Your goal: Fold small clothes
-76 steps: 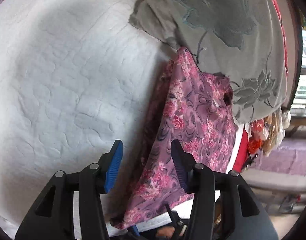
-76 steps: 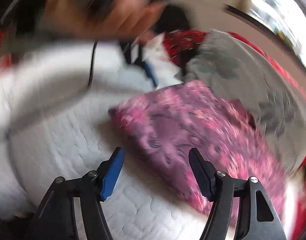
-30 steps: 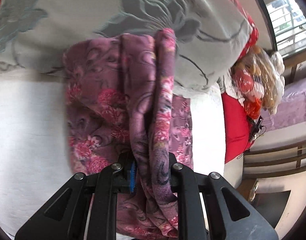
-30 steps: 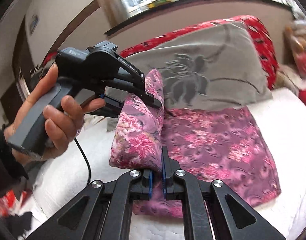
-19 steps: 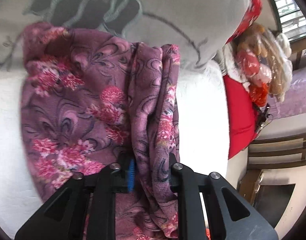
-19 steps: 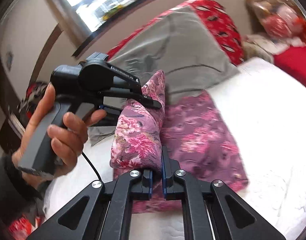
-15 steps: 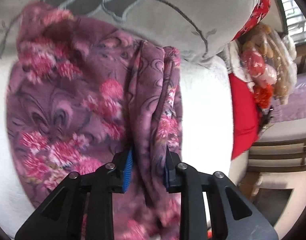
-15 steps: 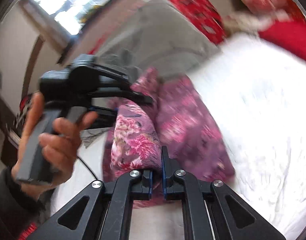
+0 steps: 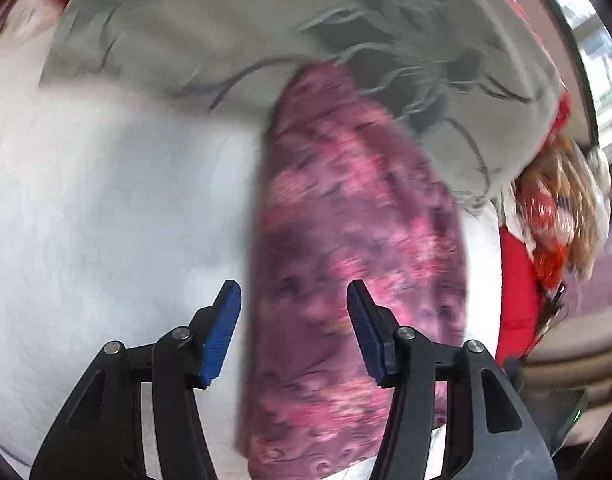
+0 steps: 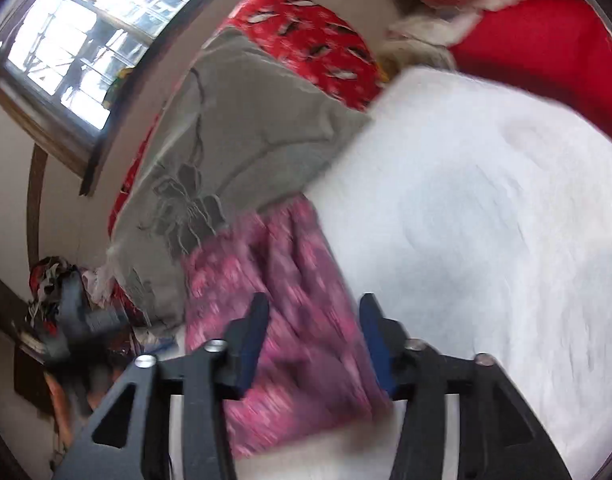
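A purple and pink floral garment (image 9: 346, 264) lies folded into a long strip on the white quilted bed (image 9: 105, 208), its far end against a grey flowered pillow (image 9: 265, 28). My left gripper (image 9: 293, 312) hovers over the strip's near part, its jaws opening, with the cloth lying below them and free of the pads. In the right wrist view the same garment (image 10: 281, 280) lies under my right gripper (image 10: 312, 320), whose jaws are also opening with no pad pressing the cloth. The other hand-held gripper (image 10: 77, 320) shows blurred at the left edge.
A red patterned cushion (image 10: 306, 44) sits behind the grey pillow (image 10: 241, 120). A bag of red and orange things (image 9: 554, 216) and red bedding (image 9: 518, 300) lie at the bed's right side. A window (image 10: 85, 40) is on the wall. White bed surface (image 10: 486, 220) spreads to the right.
Both grippers let go of the raised fold of the garment and opened. The cloth dropped flat onto the bed as a narrower strip. Both hands drew back, and the right view rolled.
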The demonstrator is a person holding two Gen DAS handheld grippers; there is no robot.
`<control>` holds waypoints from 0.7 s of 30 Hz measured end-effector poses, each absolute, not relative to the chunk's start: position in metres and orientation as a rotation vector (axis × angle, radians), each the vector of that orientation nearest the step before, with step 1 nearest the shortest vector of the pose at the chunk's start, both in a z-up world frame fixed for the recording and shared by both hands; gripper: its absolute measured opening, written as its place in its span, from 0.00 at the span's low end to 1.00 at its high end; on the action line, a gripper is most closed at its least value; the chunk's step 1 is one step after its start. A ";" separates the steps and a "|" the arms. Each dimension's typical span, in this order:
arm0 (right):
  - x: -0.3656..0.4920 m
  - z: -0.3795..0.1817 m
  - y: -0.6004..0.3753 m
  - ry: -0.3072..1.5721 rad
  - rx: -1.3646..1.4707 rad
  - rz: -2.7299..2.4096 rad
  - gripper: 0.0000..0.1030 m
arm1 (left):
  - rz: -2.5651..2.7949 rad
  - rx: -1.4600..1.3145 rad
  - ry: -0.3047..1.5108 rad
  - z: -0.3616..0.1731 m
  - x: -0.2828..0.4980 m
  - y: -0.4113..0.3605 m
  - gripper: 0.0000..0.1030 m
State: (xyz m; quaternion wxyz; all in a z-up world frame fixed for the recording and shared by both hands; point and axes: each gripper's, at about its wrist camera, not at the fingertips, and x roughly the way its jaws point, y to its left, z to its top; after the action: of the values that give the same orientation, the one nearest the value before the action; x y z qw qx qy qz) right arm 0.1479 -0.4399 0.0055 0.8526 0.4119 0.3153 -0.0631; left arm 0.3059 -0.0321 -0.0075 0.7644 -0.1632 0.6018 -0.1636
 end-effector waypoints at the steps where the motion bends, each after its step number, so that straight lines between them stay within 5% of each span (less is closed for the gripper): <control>1: 0.167 0.006 -0.439 0.680 0.853 -0.092 0.49 | -0.364 -0.403 1.322 -0.018 0.302 -0.024 0.52; 9: 0.291 -0.039 -0.412 0.893 0.791 0.072 0.47 | -0.455 -0.445 1.251 -0.026 0.300 -0.010 0.52; 10: 0.297 -0.038 -0.408 0.891 0.767 0.110 0.16 | -0.466 -0.450 1.232 -0.024 0.300 -0.009 0.52; 11: 0.296 -0.031 -0.405 0.869 0.743 0.117 0.06 | -0.477 -0.461 1.202 -0.022 0.300 -0.006 0.52; 14: 0.287 -0.017 -0.416 0.746 0.741 0.062 0.05 | -0.444 -0.444 1.197 -0.024 0.306 0.000 0.57; 19: 0.300 -0.064 -0.425 0.894 0.795 -0.042 0.05 | -0.460 -0.356 1.218 -0.031 0.314 -0.003 0.57; 21: 0.299 -0.052 -0.424 0.871 0.807 -0.044 0.15 | -0.468 -0.360 1.221 -0.028 0.317 0.001 0.57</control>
State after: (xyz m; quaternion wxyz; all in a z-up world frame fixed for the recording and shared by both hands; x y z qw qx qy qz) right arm 0.2991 -0.4236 -0.0525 0.8288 0.3800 0.4103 -0.0205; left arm 0.3175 0.0005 -0.0277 0.7788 -0.1667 0.5646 -0.2167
